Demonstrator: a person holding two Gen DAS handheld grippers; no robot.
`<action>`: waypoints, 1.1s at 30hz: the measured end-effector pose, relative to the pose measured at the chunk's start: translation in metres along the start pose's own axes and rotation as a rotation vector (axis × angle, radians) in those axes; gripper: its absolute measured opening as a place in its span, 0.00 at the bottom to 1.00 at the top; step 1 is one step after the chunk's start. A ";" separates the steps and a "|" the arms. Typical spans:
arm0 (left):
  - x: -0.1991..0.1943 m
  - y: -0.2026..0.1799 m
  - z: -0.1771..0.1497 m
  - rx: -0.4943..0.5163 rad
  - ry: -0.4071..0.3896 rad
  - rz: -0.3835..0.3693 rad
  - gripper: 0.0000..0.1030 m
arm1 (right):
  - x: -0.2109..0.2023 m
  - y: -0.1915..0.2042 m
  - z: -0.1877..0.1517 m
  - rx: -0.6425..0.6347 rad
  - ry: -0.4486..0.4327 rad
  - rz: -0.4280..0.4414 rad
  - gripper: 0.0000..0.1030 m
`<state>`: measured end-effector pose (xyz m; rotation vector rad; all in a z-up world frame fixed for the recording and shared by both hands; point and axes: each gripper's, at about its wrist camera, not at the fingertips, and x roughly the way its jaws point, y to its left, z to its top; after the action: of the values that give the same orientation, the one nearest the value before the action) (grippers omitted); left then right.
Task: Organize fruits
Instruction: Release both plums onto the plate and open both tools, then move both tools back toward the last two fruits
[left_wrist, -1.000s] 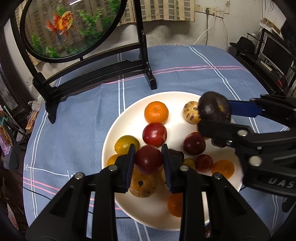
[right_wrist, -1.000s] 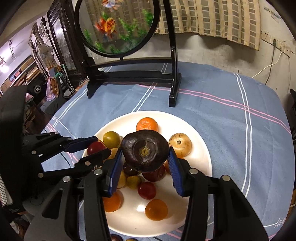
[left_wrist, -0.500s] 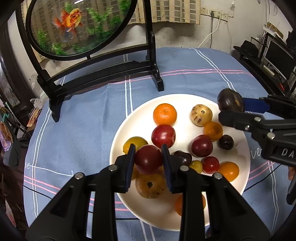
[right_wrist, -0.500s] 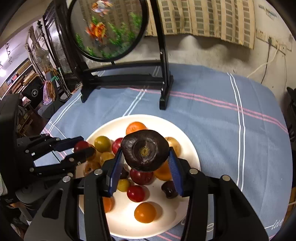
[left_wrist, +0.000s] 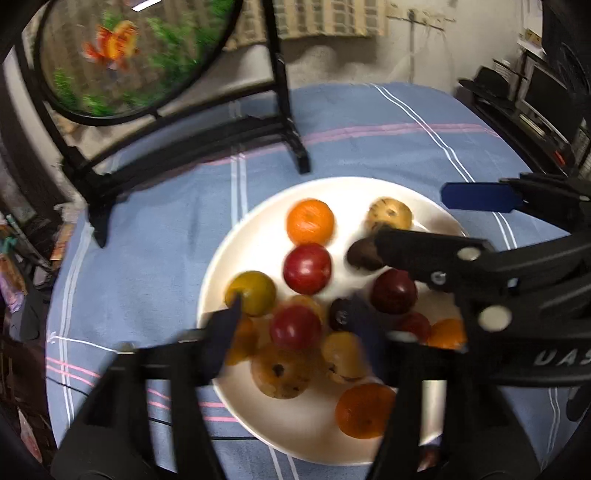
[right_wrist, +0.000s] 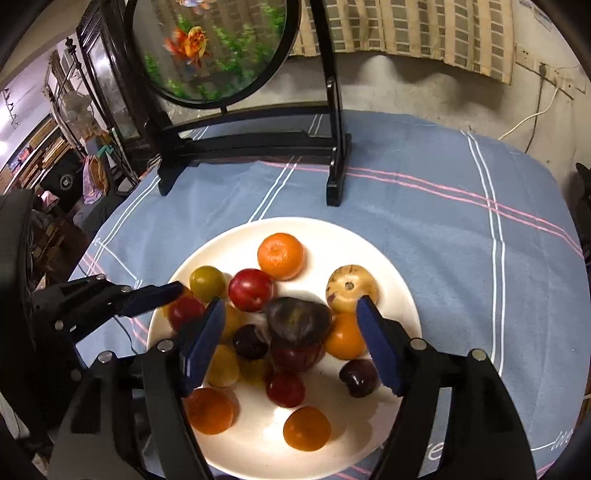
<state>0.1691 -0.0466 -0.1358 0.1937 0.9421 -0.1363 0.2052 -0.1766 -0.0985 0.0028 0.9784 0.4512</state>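
Goldfish screen (right_wrist: 221, 51) behind fruit plate (right_wrist: 388, 266)

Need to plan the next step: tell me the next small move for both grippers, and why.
Probably lift both clear of the white plate. The jaws of the right gripper and left gripper are opening; the dark purple fruit and red fruit sit between untouched pads, on the pile.

Dim, warm indoor light falls from above; the white plate (right_wrist: 388, 266) shows soft shadows beside the fruit. The left wrist view is motion-blurred, the right sharper. Fisheye bending darkens every corner.
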 end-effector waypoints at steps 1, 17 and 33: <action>-0.002 0.001 0.000 -0.003 -0.006 -0.008 0.66 | -0.004 0.000 0.001 -0.001 -0.013 -0.004 0.72; -0.063 0.014 -0.022 -0.059 -0.055 -0.012 0.74 | -0.082 -0.001 -0.069 -0.048 -0.058 -0.041 0.71; -0.063 -0.085 -0.143 0.180 0.113 -0.209 0.75 | -0.103 -0.023 -0.226 0.158 0.100 -0.073 0.71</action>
<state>0.0030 -0.0952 -0.1759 0.2710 1.0621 -0.4069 -0.0159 -0.2802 -0.1483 0.0874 1.1072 0.3078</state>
